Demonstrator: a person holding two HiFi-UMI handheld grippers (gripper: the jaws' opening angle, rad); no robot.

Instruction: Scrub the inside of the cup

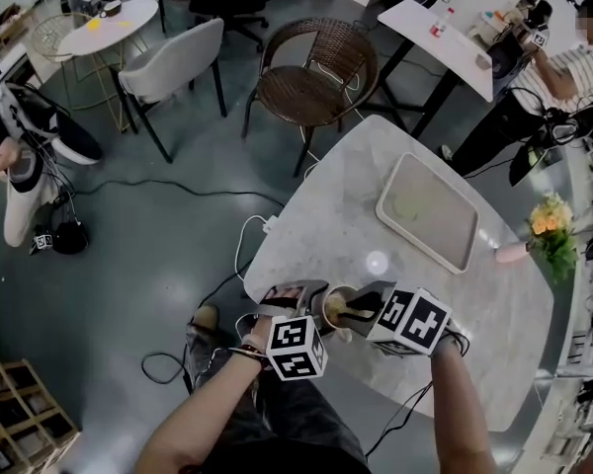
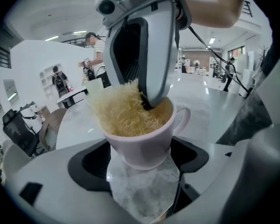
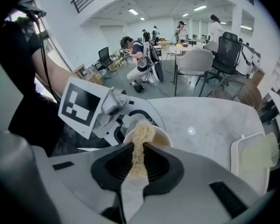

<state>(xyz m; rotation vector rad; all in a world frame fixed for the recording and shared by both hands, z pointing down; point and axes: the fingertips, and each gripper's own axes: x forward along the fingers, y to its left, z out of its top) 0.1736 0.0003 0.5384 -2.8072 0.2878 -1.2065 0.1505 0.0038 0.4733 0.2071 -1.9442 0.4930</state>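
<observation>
Overhead, the head view shows the cup (image 1: 338, 307) at the worktop's (image 1: 356, 215) near edge. Left gripper view: the left gripper (image 2: 140, 168) clasps the cup, a fibrous scrubber (image 2: 123, 112) stuffed inside. Right gripper view: the right gripper (image 3: 139, 171) pinches that scrubber, whose far end dips into the cup

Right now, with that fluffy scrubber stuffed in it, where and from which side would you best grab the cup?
Take the cup by its round wall, low down, from the side, as the left claw does. It stands upright, and its mouth is filled by the scrubber in the right claw, so from above is blocked. The handle juts out sideways; leave it free.
</observation>
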